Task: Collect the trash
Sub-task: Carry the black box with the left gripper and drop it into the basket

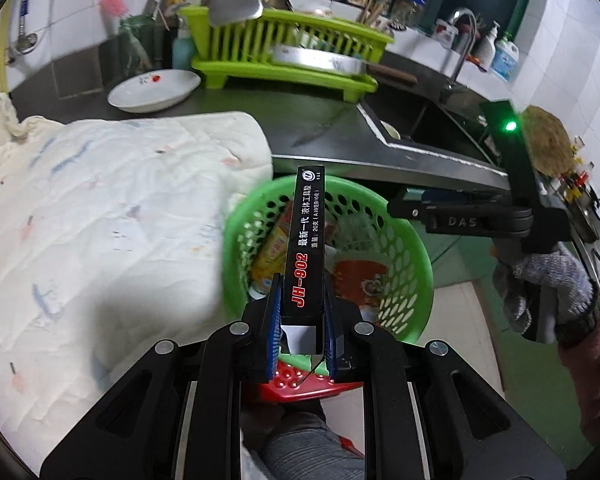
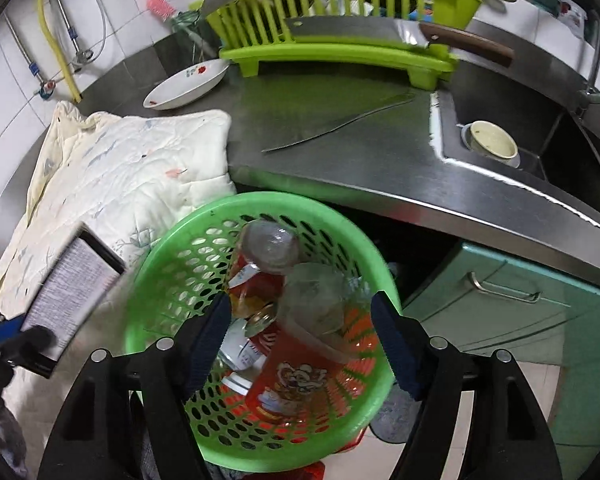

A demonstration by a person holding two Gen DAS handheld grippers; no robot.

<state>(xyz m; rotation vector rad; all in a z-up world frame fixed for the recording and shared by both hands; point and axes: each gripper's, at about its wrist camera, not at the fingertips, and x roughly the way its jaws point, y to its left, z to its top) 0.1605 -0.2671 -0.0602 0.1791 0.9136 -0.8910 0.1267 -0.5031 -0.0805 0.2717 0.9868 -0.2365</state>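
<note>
A green perforated basket (image 1: pixel 404 240) (image 2: pixel 172 264) stands in front of the steel counter, holding a red printed wrapper (image 2: pixel 296 376), a yellow pack (image 1: pixel 274 248) and a can. My left gripper (image 1: pixel 302 292) is shut on a long black box (image 1: pixel 306 248) marked JH-902, upright over the basket's near rim. In the right wrist view the same box (image 2: pixel 72 280) shows at lower left. My right gripper (image 2: pixel 300 316) hangs open above the basket. A blurred clear plastic bottle (image 2: pixel 300 280) lies between and below its fingers, touching neither pad. A gloved hand (image 1: pixel 548 288) holds the right gripper (image 1: pixel 452 216).
A quilted white cloth (image 1: pixel 100 220) covers the counter's left part. Behind it are a white plate (image 1: pixel 154 90) and a lime dish rack (image 2: pixel 340 24) with a cleaver (image 2: pixel 380 30). A long knife (image 2: pixel 340 124) lies on the steel counter. The sink (image 2: pixel 540 136) holds a bowl (image 2: pixel 494 144). A green drawer (image 2: pixel 512 312) is below.
</note>
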